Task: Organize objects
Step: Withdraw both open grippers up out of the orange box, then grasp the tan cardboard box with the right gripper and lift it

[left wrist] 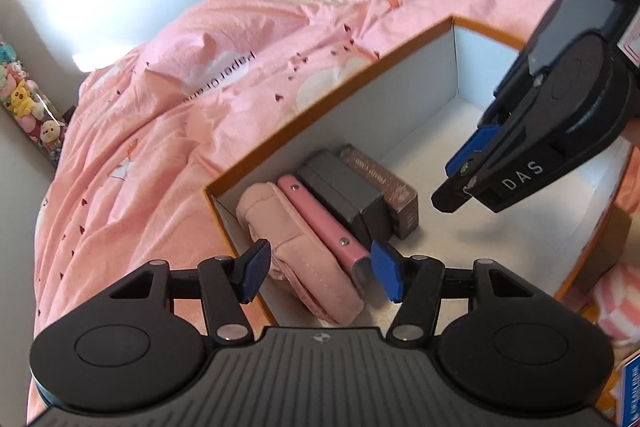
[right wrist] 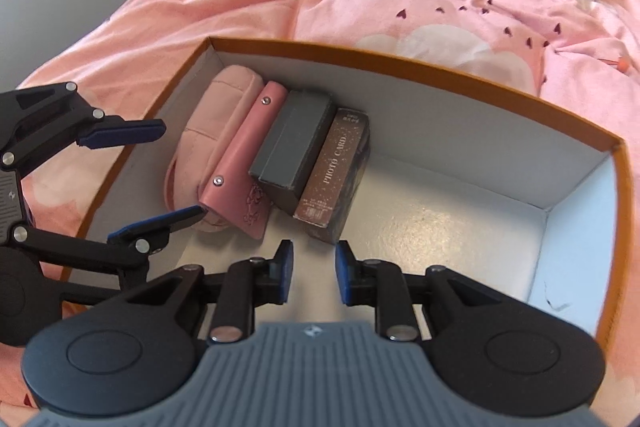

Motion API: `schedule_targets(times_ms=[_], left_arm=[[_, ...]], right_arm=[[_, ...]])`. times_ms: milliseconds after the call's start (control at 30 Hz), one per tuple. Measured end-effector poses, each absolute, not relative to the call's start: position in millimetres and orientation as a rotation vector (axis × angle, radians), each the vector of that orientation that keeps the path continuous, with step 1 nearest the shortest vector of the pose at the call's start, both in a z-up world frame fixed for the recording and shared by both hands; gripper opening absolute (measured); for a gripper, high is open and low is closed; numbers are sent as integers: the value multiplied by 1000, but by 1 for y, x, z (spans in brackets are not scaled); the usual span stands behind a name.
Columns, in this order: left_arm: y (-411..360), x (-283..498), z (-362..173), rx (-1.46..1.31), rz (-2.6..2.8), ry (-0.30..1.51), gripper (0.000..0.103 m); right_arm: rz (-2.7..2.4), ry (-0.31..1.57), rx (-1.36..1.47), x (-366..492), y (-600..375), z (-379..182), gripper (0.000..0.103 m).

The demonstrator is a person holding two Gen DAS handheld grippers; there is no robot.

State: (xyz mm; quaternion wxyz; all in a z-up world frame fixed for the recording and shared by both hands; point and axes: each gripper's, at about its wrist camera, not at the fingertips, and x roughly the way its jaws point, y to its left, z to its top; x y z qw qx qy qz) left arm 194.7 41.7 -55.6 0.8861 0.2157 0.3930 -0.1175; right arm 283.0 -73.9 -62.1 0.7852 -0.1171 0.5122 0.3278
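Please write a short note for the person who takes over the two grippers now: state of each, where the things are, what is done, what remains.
Left gripper: open, empty, above the box's left end.
Right gripper: partly open, empty, above the box floor.
In the orange box, side by side at its left end: pink pouch, pink case, grey box, photo card box.
Done: four things packed. Left: the frames show nothing further to pack; the box's right half is free.

Orange-rimmed box [left wrist: 328,95] on pink bedding [left wrist: 224,39], four items at its end, left gripper [left wrist: 320,269] gaping above
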Motion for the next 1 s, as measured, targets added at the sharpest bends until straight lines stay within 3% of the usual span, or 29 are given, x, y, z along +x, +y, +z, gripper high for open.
schedule_targets(times_ms=[267, 433, 667, 1000], left_arm=[[35, 156, -12, 258, -278, 741, 68], [32, 135, -7, 79, -339, 807, 63], [34, 115, -41, -172, -398, 967, 63], [16, 97, -98, -254, -404, 1152, 60]], right_arm=[[703, 970, -131, 236, -115, -19, 24], [681, 920, -53, 202, -141, 0, 24], [595, 970, -56, 158, -170, -2, 24], [489, 1082, -191, 121, -189, -42, 25]])
